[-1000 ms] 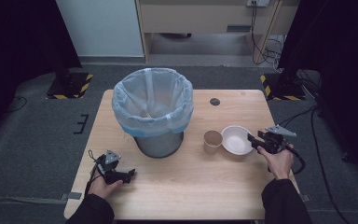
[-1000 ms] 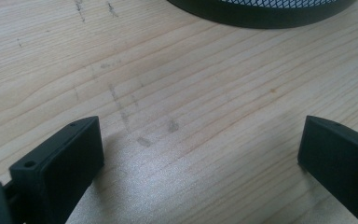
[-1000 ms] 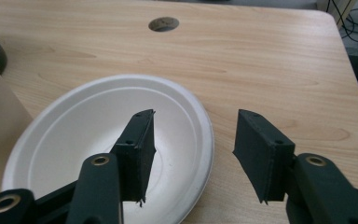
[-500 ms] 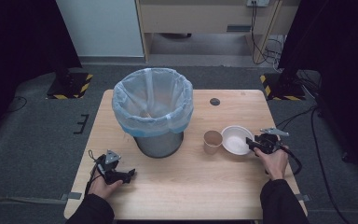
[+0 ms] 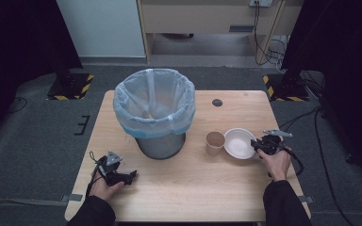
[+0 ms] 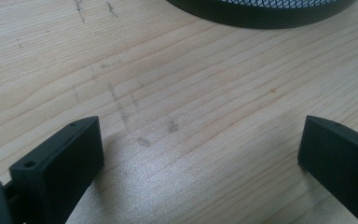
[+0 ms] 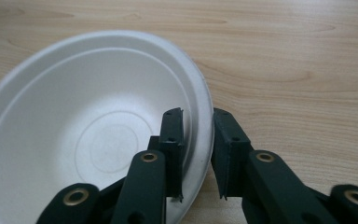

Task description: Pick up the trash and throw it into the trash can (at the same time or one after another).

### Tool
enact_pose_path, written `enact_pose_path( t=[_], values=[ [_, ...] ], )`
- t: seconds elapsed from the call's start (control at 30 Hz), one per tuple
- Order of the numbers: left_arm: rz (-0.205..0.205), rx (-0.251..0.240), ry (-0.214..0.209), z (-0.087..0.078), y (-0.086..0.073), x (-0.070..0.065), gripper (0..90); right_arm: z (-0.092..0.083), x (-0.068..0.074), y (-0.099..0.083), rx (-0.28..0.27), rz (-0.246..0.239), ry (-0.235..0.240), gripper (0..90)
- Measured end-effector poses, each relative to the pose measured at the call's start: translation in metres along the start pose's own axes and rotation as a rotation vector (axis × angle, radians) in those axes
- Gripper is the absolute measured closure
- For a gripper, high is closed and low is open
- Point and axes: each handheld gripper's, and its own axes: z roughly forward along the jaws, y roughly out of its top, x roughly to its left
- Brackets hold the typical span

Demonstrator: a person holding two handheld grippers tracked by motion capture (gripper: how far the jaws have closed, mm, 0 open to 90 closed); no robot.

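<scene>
Right gripper (image 7: 198, 154): jaws have just been closing and are now set astride the rim of the white bowl (image 7: 88, 135), one jaw inside the wall, the other outside. A thin gap is seen between the outer jaw and the rim, so a firm pinch cannot be confirmed; the grip is judged as nearly made.

Bowl location: directly ahead of the right gripper, standing upright on the table (image 5: 207, 197), with a brown paper cup (image 5: 215, 142) just beyond its far side. Further off in the same direction a lined bin (image 5: 154, 110) is noted.

Handling, as judged: the bowl looks like moulded paper pulp, so very light, thin-walled, somewhat flexible. The rim is the only sensible hold. Under hard pressure the wall may be creased; held by one edge, the bowl may droop or pivot when lifted.

Pose: the right hand (image 5: 277, 162) is laid low, gripper held near level and pointed across at the bowl edge. The left gripper (image 5: 122, 177) is rested on the table, jaws wide apart and empty, bare wood between them, the bin's base ahead of it.
</scene>
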Motion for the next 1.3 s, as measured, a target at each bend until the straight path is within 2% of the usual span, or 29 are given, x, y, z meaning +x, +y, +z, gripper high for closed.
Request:
enact_pose_path(
  t=[0.17, 0.27, 0.47, 0.63, 0.77, 1.1, 1.3],
  values=[
    [0.0, 0.0, 0.0, 0.0, 0.0, 0.0, 0.0, -0.009, 0.0, 0.007, -0.05, 0.014, 0.01, 81.4],
    [0.0, 0.0, 0.0, 0.0, 0.0, 0.0, 0.0, -0.013, 0.001, 0.01, -0.05, 0.008, 0.008, 81.8],
    [0.0, 0.0, 0.0, 0.0, 0.0, 0.0, 0.0, -0.024, 0.005, 0.021, -0.093, -0.024, -0.006, 83.0],
    [0.0, 0.0, 0.0, 0.0, 0.0, 0.0, 0.0, -0.032, 0.008, 0.028, -0.116, -0.037, -0.022, 84.2],
    [0.0, 0.0, 0.0, 0.0, 0.0, 0.0, 0.0, -0.037, 0.01, 0.032, -0.118, -0.067, -0.047, 84.2],
    [0.0, 0.0, 0.0, 0.0, 0.0, 0.0, 0.0, -0.054, 0.015, 0.045, -0.196, -0.107, -0.072, 84.3],
    [0.0, 0.0, 0.0, 0.0, 0.0, 0.0, 0.0, -0.063, 0.016, 0.051, -0.253, -0.094, -0.079, 84.3]
  ],
)
